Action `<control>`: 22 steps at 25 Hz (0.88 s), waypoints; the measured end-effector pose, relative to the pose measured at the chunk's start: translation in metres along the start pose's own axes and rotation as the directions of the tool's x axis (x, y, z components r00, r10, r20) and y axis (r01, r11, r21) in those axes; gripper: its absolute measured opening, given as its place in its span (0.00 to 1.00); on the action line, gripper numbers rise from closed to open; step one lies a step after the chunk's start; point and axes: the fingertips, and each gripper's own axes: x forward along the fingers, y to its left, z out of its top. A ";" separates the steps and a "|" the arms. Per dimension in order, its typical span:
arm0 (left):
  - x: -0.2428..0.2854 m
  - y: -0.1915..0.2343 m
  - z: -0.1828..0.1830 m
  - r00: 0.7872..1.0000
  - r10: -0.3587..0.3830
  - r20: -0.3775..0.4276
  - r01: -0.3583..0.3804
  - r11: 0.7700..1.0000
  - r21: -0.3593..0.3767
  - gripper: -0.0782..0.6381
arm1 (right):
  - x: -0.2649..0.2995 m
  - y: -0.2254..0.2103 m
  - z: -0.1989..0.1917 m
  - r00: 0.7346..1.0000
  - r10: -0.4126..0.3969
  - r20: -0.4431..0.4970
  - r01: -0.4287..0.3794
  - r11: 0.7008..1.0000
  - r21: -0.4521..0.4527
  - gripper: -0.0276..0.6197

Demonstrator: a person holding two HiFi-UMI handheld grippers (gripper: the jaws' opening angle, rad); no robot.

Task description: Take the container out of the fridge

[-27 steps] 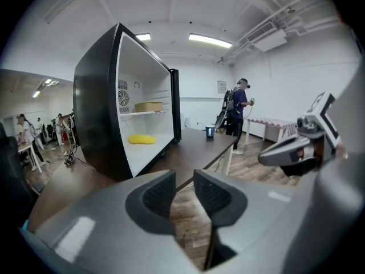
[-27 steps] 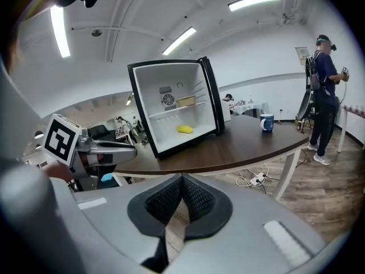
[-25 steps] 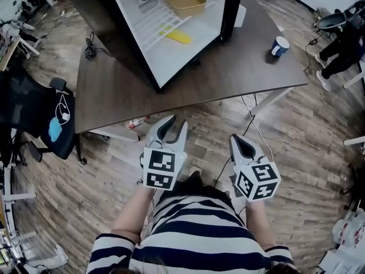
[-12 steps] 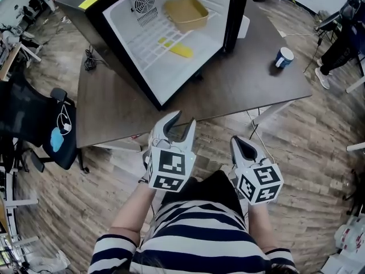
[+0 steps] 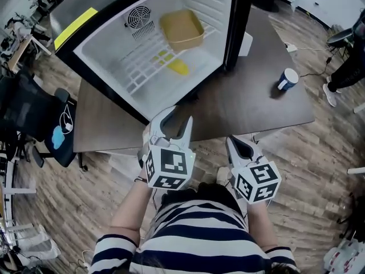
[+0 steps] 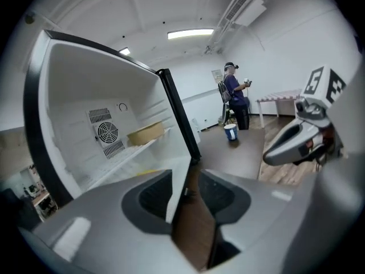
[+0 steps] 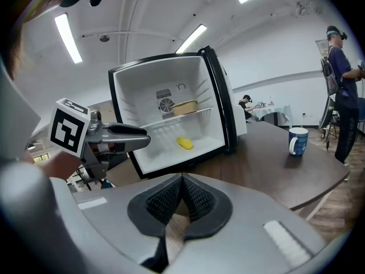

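The fridge [image 5: 91,53] stands open on the dark table [image 5: 251,99]. A tan container [image 5: 181,29] sits on its white wire shelf, near the back fan; it shows too as the container [image 6: 145,133] and the container [image 7: 184,108]. My left gripper [image 5: 177,117] is open with nothing between its jaws, hovering at the table's front edge below the fridge opening. The left gripper [image 6: 188,193] points at the fridge's right wall. My right gripper [image 5: 235,142] is shut on nothing, just short of the table edge. The right gripper [image 7: 181,198] has its pads pressed together.
A yellow item [image 5: 178,68] lies on the fridge floor under the shelf. A blue cup [image 5: 287,79] stands on the table to the right. An office chair [image 5: 28,119] is at the left. A person [image 6: 235,101] stands far across the room.
The view has moved closer to the fridge. Both grippers have come forward to the table's front edge, the left one slightly ahead. Neither jaw setting has changed.
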 end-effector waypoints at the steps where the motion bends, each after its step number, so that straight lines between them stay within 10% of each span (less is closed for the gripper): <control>1: 0.006 0.000 0.006 1.000 0.011 -0.007 -0.011 1.000 0.009 0.11 | 0.002 -0.006 0.003 1.000 0.013 -0.005 -0.013 1.000 -0.005 0.03; 13: 0.060 0.026 0.064 0.982 0.188 -0.032 -0.177 0.963 0.203 0.11 | 0.037 -0.054 0.040 0.988 0.152 -0.036 -0.155 0.983 -0.095 0.03; 22: 0.088 0.057 0.091 0.931 0.365 -0.008 -0.327 0.843 0.426 0.11 | 0.070 -0.076 0.064 0.970 0.236 -0.061 -0.243 0.956 -0.164 0.03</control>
